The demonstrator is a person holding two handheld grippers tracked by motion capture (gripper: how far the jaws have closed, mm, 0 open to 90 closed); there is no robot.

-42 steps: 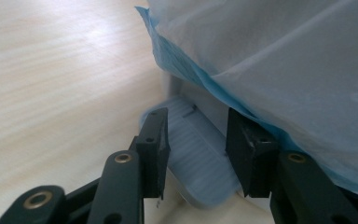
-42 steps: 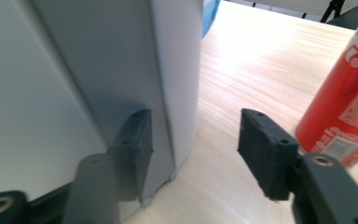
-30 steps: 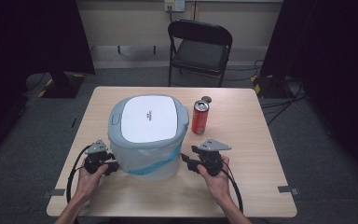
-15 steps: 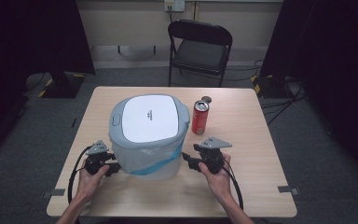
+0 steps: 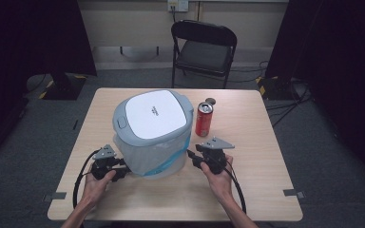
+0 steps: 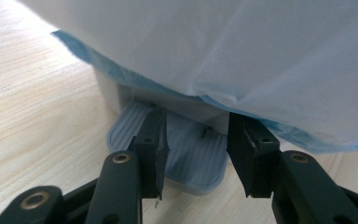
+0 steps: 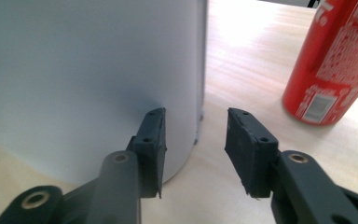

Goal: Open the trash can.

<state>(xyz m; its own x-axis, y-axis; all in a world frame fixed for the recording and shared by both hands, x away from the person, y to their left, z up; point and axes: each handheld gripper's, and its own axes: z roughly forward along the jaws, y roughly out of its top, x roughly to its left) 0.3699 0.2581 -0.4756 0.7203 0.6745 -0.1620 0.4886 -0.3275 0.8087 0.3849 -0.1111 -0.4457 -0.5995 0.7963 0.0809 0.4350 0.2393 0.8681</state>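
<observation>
A grey pedal bin (image 5: pixel 152 114) with a white lid stands on the wooden table (image 5: pixel 266 142), and a white liner with a blue hem (image 5: pixel 164 156) hangs over its sides. My left gripper (image 5: pixel 122 169) lies at the bin's left foot. In the left gripper view its jaws (image 6: pixel 196 140) straddle the ribbed foot pedal (image 6: pixel 191 161) without pressing it; they have just been closing. My right gripper (image 5: pixel 193 159) sits at the bin's right foot. Its jaws (image 7: pixel 196 135) have just been closing too, and stand apart before the bin's wall (image 7: pixel 84 70) with nothing gripped.
A red drinks can (image 5: pixel 203 119) stands upright just right of the bin, close to my right gripper, and shows large in the right gripper view (image 7: pixel 331 70). A small dark object (image 5: pixel 211 100) lies behind it. A black folding chair (image 5: pixel 202 47) stands beyond the table's far edge.
</observation>
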